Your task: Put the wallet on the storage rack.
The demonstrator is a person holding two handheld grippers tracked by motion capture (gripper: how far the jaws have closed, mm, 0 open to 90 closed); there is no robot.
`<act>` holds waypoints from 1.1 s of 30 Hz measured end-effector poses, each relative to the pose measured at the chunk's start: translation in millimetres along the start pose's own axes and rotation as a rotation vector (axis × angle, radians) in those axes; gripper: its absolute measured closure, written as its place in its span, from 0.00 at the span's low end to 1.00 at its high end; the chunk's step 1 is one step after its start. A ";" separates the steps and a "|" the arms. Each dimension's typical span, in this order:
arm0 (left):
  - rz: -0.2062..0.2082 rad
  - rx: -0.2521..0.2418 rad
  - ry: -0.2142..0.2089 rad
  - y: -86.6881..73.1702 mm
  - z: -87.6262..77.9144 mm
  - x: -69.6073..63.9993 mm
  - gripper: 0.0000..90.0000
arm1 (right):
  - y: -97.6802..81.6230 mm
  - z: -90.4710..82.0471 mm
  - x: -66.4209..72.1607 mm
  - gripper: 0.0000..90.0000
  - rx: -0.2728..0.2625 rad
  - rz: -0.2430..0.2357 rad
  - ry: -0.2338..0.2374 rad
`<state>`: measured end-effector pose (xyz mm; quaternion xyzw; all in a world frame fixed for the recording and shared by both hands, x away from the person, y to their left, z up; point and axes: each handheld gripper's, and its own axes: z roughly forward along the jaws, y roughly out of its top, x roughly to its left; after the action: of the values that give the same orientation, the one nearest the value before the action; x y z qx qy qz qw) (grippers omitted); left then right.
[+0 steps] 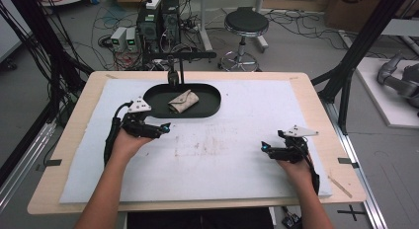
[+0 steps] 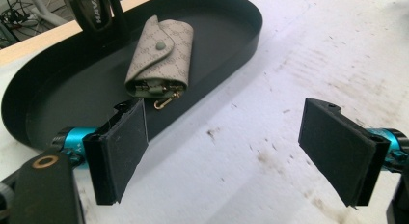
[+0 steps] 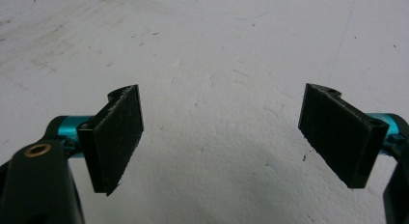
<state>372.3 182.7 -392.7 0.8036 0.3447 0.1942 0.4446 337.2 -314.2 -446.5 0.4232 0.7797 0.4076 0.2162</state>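
A beige patterned key pouch (image 1: 183, 100) lies in a black oval tray (image 1: 207, 110) at the back middle of the white mat. In the left gripper view the pouch (image 2: 160, 55) has its snap flap closed and a small gold hook at its near end. My left gripper (image 1: 165, 128) is open, low over the mat just in front of the tray's left end, nothing between its pads (image 2: 118, 149). My right gripper (image 1: 266, 147) is open over bare mat at the right, pointing left, its pads (image 3: 118, 137) wide apart and empty.
A black stand (image 1: 173, 76) rises at the tray's back rim. The white mat (image 1: 222, 155) covers most of the wooden table (image 1: 79, 115) and has brownish stains in its middle. Beyond the table stand a stool (image 1: 245, 24), electronics and cables on the floor.
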 end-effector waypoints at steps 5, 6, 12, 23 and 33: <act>-0.022 -0.035 0.007 -13.3 -12.7 -5.3 0.18 | -0.4 0.5 -0.2 0.18 -0.002 0.000 0.004; -0.024 -0.037 0.008 -15.9 -15.4 -6.0 0.18 | -0.4 0.3 -0.2 0.18 -0.002 0.002 0.004; -0.062 -0.074 0.014 -33.4 -28.3 -12.4 0.17 | -0.4 -0.2 0.5 0.18 -0.011 -0.003 0.013; -0.061 -0.151 -0.022 -63.6 -37.3 -26.1 0.17 | -0.9 -0.3 -1.3 0.18 -0.021 -0.004 0.013; -0.049 -0.174 0.007 -73.9 -44.4 -24.6 0.16 | 2.8 2.9 1.8 0.18 -0.010 -0.020 0.017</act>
<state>299.7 217.7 -432.0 0.7528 0.3474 0.2152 0.5160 339.6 -310.5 -446.0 0.4111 0.7837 0.4127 0.2157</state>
